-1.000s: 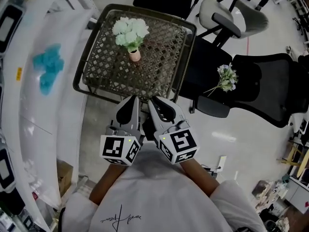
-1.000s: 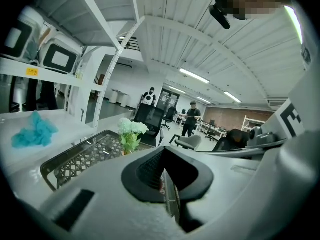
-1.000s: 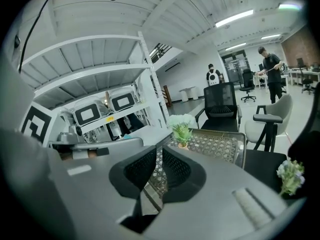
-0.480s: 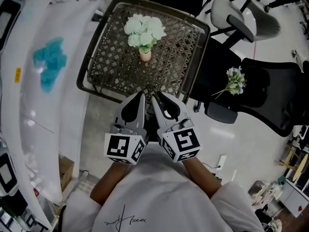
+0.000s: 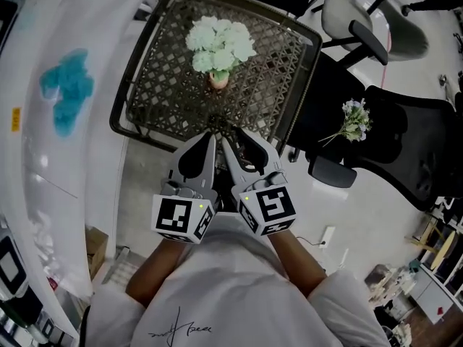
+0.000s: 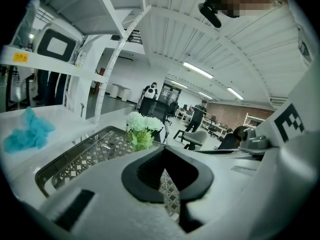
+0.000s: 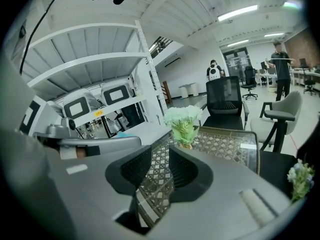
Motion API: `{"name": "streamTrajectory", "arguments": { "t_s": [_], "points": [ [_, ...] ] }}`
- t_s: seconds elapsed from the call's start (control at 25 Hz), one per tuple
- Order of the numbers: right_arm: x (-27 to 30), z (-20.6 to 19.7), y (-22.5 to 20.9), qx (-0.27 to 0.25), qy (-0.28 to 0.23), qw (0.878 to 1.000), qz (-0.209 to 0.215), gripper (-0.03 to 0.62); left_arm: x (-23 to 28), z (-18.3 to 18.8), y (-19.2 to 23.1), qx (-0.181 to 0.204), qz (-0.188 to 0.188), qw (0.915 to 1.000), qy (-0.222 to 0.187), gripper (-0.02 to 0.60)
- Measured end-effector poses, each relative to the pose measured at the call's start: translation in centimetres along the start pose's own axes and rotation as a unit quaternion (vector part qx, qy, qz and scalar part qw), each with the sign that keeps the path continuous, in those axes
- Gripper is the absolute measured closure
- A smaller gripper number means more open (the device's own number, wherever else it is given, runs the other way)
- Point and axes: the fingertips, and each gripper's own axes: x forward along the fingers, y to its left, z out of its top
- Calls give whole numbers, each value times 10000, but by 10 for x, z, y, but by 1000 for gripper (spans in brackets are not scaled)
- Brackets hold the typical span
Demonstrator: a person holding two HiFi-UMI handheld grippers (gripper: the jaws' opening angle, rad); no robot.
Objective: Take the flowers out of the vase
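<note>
A bunch of white flowers point(image 5: 221, 43) stands upright in a small pink vase point(image 5: 219, 80) on the wicker-patterned glass table point(image 5: 155, 85). The flowers also show ahead in the left gripper view point(image 6: 144, 124) and the right gripper view point(image 7: 183, 118). Both grippers are side by side at the table's near edge, well short of the vase. My left gripper point(image 5: 207, 137) point(image 6: 165, 149) is shut with its tips meeting and nothing in it. My right gripper point(image 5: 233, 137) point(image 7: 160, 159) has just been opening; a narrow gap shows between its jaws, with nothing inside.
A second small bouquet point(image 5: 352, 121) lies on a black office chair point(image 5: 405, 136) to the right. A grey chair point(image 5: 369, 24) stands behind it. A teal cloth point(image 5: 66, 96) lies on the white shelf unit point(image 5: 43, 172) at the left. People stand far off in the room.
Both grippers have moved forward toward the table, their tips now over its near edge. The right gripper's jaws have parted slightly. The flowers have stayed in the vase.
</note>
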Motion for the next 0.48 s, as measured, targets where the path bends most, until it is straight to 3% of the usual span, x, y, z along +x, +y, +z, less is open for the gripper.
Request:
{"name": "streamTrajectory", "arguments": {
  "t_s": [0.48],
  "points": [
    [30,-9,-12,92,159,9998,-78,484,16,-3,13,56,-191,9996,221,577]
  ]
}}
